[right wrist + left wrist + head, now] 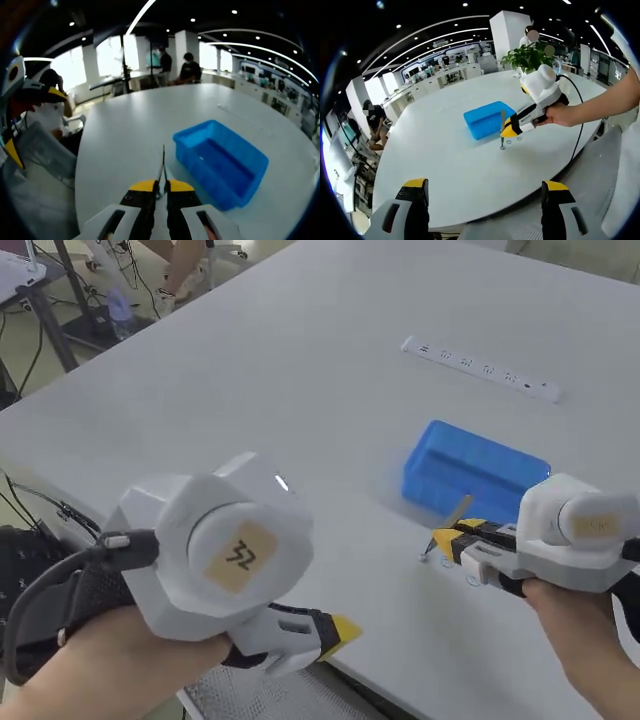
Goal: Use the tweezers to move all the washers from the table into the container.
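The right gripper's (161, 186) jaws are clamped on thin metal tweezers (163, 162), tips down at the white desk (300, 370), just beside small metal washers (519, 139) near the blue plastic container (200, 129). The left gripper's (485, 186) jaws stand wide apart, well away.

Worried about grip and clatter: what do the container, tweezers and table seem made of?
Container: probably plastic, even blue, slight sheen, moulded rim. Tweezers: likely metal, thin greyish blades; finish too small to judge. Table: smooth matt pale grey top, perhaps laminate; cannot tell for sure.
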